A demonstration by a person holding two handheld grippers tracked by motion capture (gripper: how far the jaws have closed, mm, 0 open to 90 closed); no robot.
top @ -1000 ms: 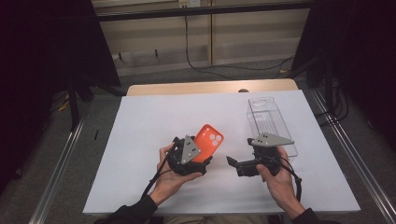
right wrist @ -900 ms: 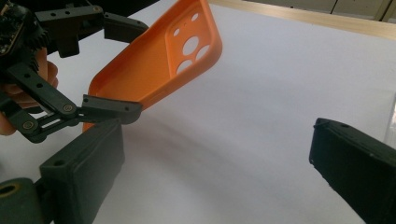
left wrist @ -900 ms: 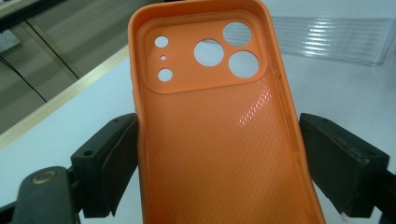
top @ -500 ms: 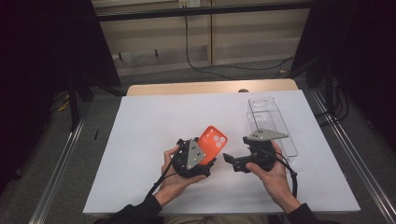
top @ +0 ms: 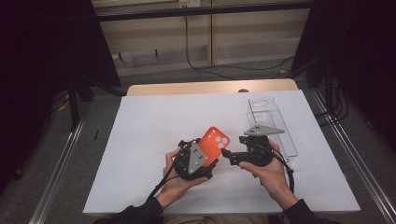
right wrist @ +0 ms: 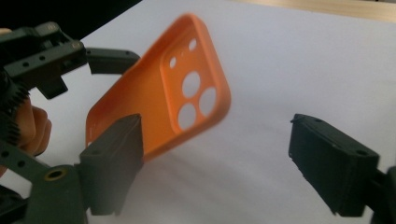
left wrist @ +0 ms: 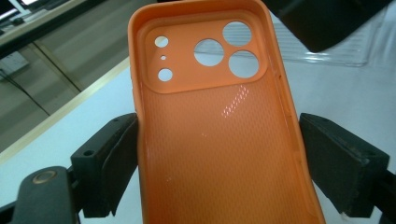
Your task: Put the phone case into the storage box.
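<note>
An orange phone case [top: 215, 142] with camera holes stands tilted above the white table, its hollow side toward the left gripper view [left wrist: 215, 140]. My left gripper [top: 208, 159] is shut on its long edges, and both pads [left wrist: 119, 163] press the case. My right gripper [top: 227, 156] points left at the case's camera end [right wrist: 154, 107]. Its jaws [right wrist: 219, 158] have just been closing. They stand apart, with the case's edge by the left pad [right wrist: 116, 158] and clear of the other, so nothing is gripped.
A clear plastic tray [top: 271, 123] lies on the white table [top: 154, 121] at the right, just beyond my right hand. The table's far wooden edge [top: 210, 87] runs across the back, and metal rails flank both sides. Cables trail from both grippers toward the near edge.
The two grippers have drawn slightly closer together. The orange case leans a little more to the right, toward the right gripper.
</note>
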